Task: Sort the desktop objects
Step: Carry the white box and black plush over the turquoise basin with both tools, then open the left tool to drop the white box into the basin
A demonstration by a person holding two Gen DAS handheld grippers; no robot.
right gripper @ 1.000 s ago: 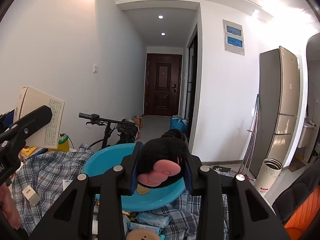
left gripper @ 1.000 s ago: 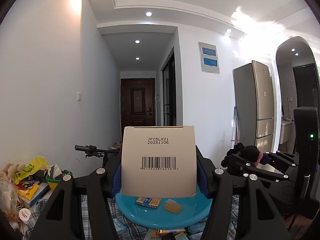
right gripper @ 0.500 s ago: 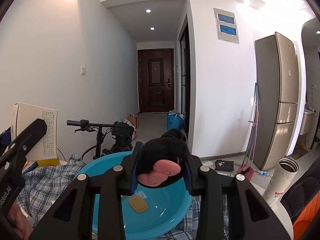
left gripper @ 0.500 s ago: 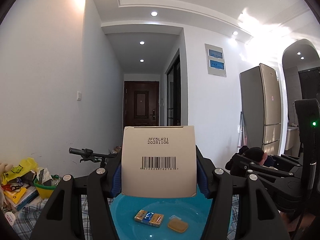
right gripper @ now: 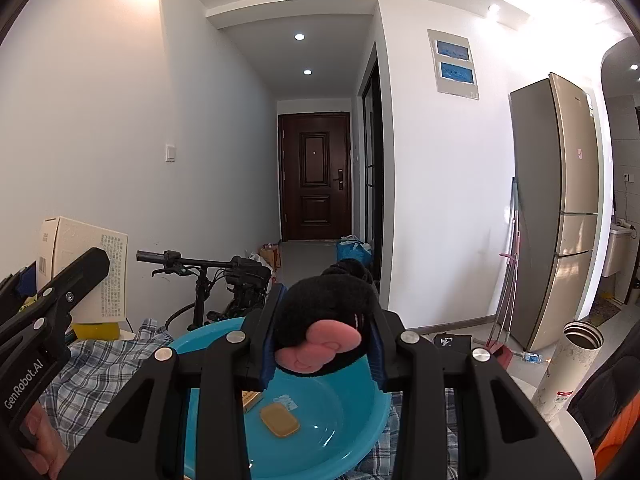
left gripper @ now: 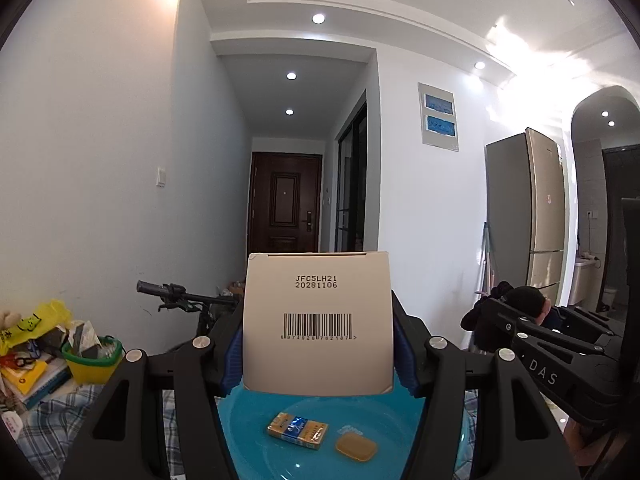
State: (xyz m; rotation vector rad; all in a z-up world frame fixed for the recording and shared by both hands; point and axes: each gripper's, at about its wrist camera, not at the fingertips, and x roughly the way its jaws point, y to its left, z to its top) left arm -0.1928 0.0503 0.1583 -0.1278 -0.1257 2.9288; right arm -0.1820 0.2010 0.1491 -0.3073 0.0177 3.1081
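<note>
While both grippers hang over the blue basin (left gripper: 256, 432), the left gripper (left gripper: 317, 360) clamps an upright white box (left gripper: 317, 320), the right gripper (right gripper: 322, 344) squeezes a black plush toy (right gripper: 326, 320), and a small packet (left gripper: 298, 430) and soap bar (left gripper: 356, 447) lie inside.

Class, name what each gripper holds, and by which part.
Left gripper: white box, clamped by its two side faces. Right gripper: black plush toy, squeezed at its sides.
</note>
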